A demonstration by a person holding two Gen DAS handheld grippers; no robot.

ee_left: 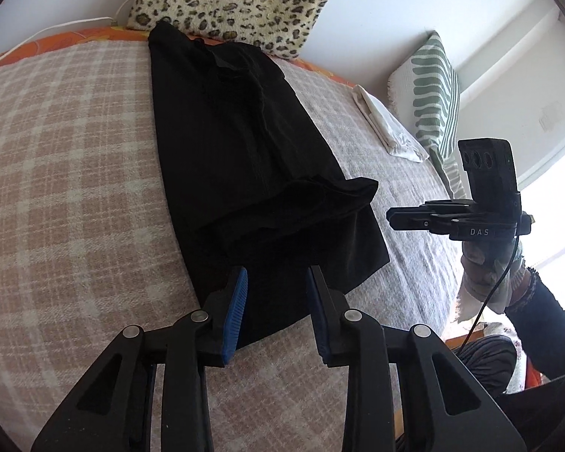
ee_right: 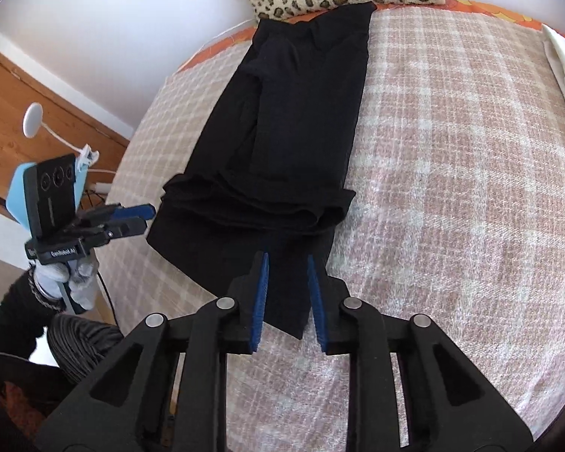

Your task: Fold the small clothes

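A black garment (ee_left: 241, 150) lies on the checked bed cover (ee_left: 67, 158) as a long strip, with a bunched cross fold near its close end. My left gripper (ee_left: 277, 275) hovers over that close end, jaws apart, blue pads clear of the cloth. In the right wrist view the same garment (ee_right: 293, 113) runs away from my right gripper (ee_right: 287, 261), which is open above the near corner, with nothing pinched. Each gripper also shows side-on in the other's view: the right gripper (ee_left: 391, 218) at the garment's right, the left gripper (ee_right: 147, 216) at its left, both in gloved hands.
A leopard-print cushion (ee_left: 237, 0) leans on the wall behind the garment's far end. A folded white cloth (ee_left: 384, 124) and a green-striped cushion (ee_left: 433, 86) lie at the right. A white cable (ee_left: 56, 30) runs along the bed's far edge. Wood panelling (ee_right: 37, 86) stands at the left.
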